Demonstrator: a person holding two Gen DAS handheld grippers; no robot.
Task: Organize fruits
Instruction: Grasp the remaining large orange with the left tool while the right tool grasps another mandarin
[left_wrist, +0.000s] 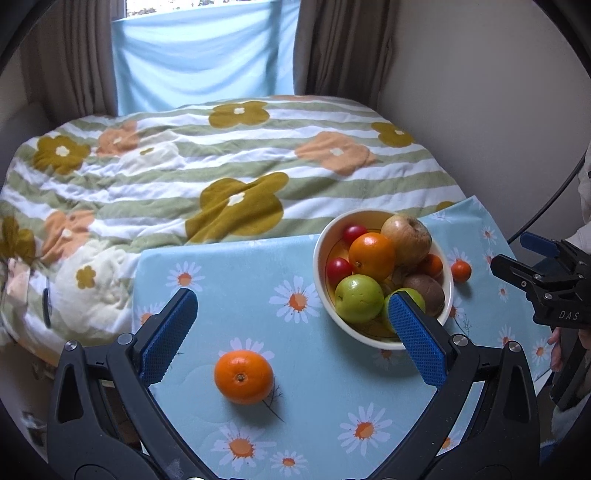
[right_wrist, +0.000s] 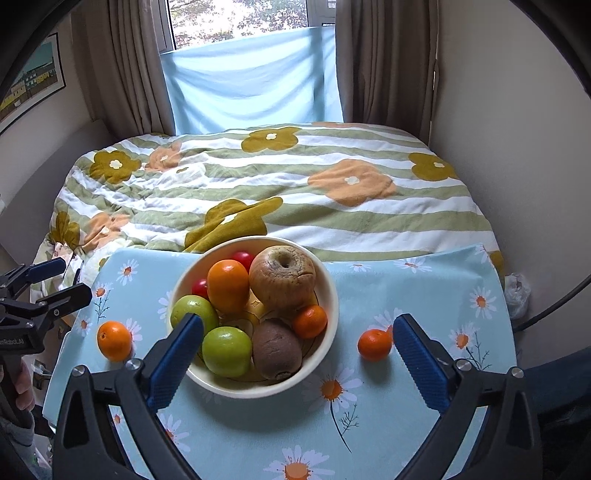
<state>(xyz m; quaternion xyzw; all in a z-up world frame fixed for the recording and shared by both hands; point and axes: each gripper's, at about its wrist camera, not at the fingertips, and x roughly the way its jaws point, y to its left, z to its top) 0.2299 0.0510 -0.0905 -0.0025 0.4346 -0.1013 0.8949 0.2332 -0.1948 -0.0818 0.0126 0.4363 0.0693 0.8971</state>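
Although most fruit already sits in the bowl (right_wrist: 328, 295), two oranges lie loose on the worktop (left_wrist: 314, 387) — one on each side of it. My left tool (left_wrist: 291, 332) is spread wide and holds nothing; the larger orange (left_wrist: 243, 376) lies just ahead, between its fingers but untouched. My right tool (right_wrist: 299, 354) is equally wide and empty, straddling the bowl, with the smaller orange (right_wrist: 374, 344) just inside its right finger. I judge the left nearer its fruit.
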